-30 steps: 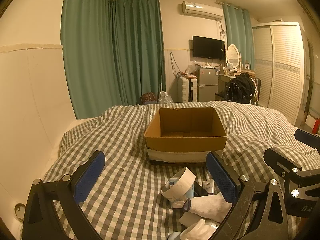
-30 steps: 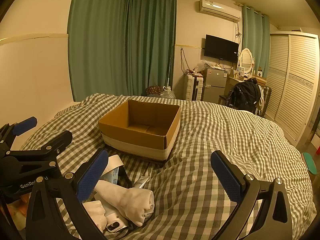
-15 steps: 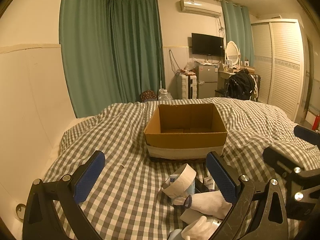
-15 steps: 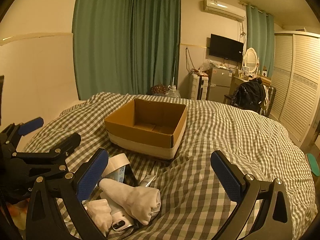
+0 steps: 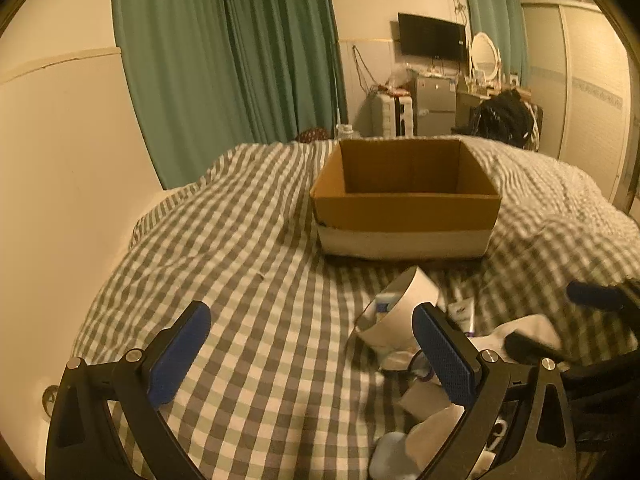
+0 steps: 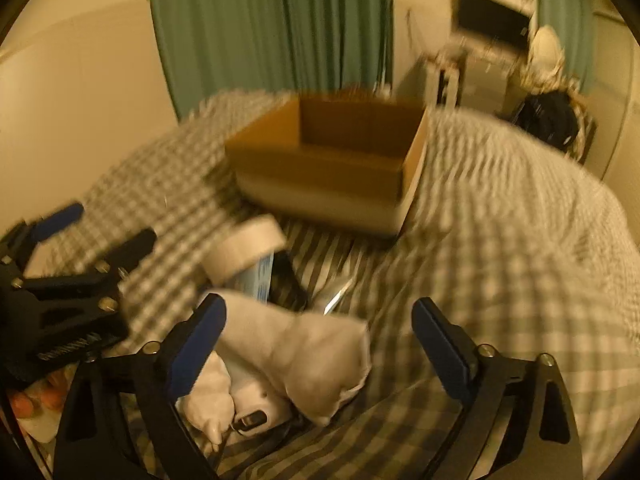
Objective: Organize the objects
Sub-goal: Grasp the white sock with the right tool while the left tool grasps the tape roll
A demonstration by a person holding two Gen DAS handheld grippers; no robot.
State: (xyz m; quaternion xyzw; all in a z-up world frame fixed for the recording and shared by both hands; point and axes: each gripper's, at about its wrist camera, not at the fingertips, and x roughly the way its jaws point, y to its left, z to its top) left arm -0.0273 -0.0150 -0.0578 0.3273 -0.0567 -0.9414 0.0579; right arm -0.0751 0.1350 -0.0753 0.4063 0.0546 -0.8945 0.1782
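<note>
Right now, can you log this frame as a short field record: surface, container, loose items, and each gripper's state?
surface: checked bedspread
container: open cardboard box, upright; no contents visible
loose items: white tape roll, rolled white sock, small clutter beside them
left gripper: open, holding nothing
right gripper: open, either side of the sock; view blurred

Green-and-white checked bedspread [image 5: 248, 264]; brown cardboard box [image 5: 404, 212] with a white lower band; teal curtains [image 5: 232, 60] at 12 o'clock; white rolled sock [image 6: 312, 352]; blue-padded black fingers [image 5: 444, 356].
</note>
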